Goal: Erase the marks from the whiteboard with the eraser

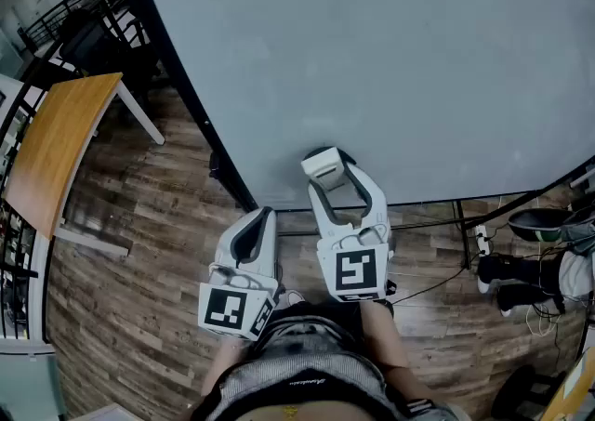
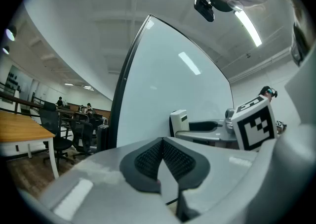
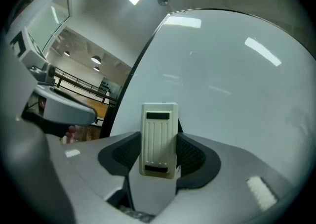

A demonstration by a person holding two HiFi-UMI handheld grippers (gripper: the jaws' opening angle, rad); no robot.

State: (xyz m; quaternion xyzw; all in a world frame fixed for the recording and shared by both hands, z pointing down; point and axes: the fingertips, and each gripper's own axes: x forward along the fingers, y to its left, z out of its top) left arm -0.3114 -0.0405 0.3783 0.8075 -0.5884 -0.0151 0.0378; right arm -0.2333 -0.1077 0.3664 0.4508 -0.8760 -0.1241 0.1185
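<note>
Presently on view, item by item.

Whiteboard: large, dark-framed, standing on the wood floor. It fills most of the head view, and its face reads as an even pale grey.

Eraser: white, ribbed, oblong. It is set upright between the jaws of the right gripper, low on the whiteboard near its bottom edge. Whether it is touching the surface cannot be told.

Right gripper, head view: raised to the whiteboard, ahead of the other gripper. Its jaws are closed against the two sides of the eraser. The marker cube sits at its rear.

Left gripper: jaws closed together, ribbed pads meeting, nothing between them. In the head view it is held lower than the right gripper and just beside it, short of the bottom edge of the whiteboard.

Table: wooden top, white legs, to the left and well apart from the whiteboard.

Office chairs: dark, grouped beyond the whiteboard's left edge.

Cables: on the floor at right, under the whiteboard frame.
</note>
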